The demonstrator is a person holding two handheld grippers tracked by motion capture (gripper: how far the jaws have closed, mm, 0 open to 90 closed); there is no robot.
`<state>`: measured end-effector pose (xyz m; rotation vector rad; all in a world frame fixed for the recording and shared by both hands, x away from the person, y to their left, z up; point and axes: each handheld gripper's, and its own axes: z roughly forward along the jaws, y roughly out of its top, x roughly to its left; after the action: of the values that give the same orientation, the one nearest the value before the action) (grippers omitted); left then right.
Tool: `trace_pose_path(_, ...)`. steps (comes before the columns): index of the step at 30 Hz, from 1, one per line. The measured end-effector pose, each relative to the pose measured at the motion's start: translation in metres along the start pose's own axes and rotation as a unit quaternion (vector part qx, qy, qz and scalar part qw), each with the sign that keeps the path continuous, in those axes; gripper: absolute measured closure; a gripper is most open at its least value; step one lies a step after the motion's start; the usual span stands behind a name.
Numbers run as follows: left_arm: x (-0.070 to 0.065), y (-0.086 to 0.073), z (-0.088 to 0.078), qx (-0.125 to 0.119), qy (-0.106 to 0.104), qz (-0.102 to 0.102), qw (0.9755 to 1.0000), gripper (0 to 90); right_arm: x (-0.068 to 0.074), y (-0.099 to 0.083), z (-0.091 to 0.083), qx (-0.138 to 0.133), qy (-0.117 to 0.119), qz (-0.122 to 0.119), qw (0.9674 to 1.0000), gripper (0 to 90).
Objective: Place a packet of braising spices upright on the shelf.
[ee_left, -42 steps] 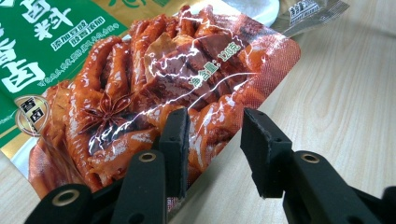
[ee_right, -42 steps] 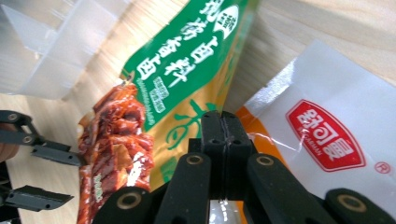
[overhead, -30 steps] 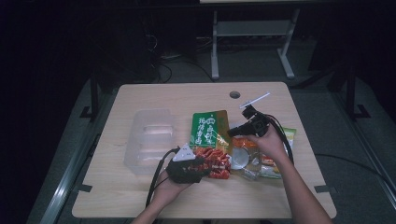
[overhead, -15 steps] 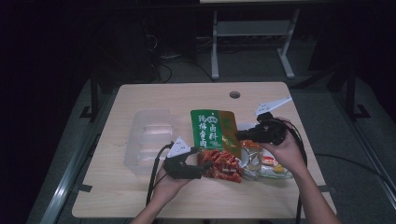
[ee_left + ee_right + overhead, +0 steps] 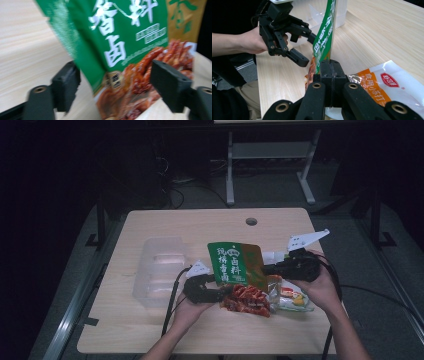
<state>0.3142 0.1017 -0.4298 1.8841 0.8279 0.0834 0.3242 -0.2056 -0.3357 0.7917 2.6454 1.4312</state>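
While right claw point(image 5: 329, 65) grips green pouch point(image 5: 235, 264), now lifted | left claw point(image 5: 115, 87) released

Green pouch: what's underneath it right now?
The green pouch, pinched by the right gripper, hangs over the table and overlaps a white-and-orange packet beside it. How much more lies hidden beneath cannot be seen.

The green seasoning pouch point(image 5: 117, 37) was glossy printed plastic film; the white snack packet point(image 5: 392, 85) shone likewise. The table point(image 5: 165, 225) showed pale matt wood grain; the storage box point(image 5: 160, 270) was clear plastic.
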Motion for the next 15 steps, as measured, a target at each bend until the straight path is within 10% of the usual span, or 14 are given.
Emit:
trace_pose_path(8, 0.008, 0.001, -0.006, -0.01, -0.013, -0.004, 0.9999, 68.6, -0.003, -0.008, 0.0, -0.003, -0.003, 0.012, 0.9999, 90.0)
trace_pose_path(15, 0.001, 0.0, -0.008, -0.012, -0.003, 0.012, 0.9999, 80.3, -0.004, -0.013, 0.001, -0.005, -0.006, 0.022, 0.9997, 90.0)
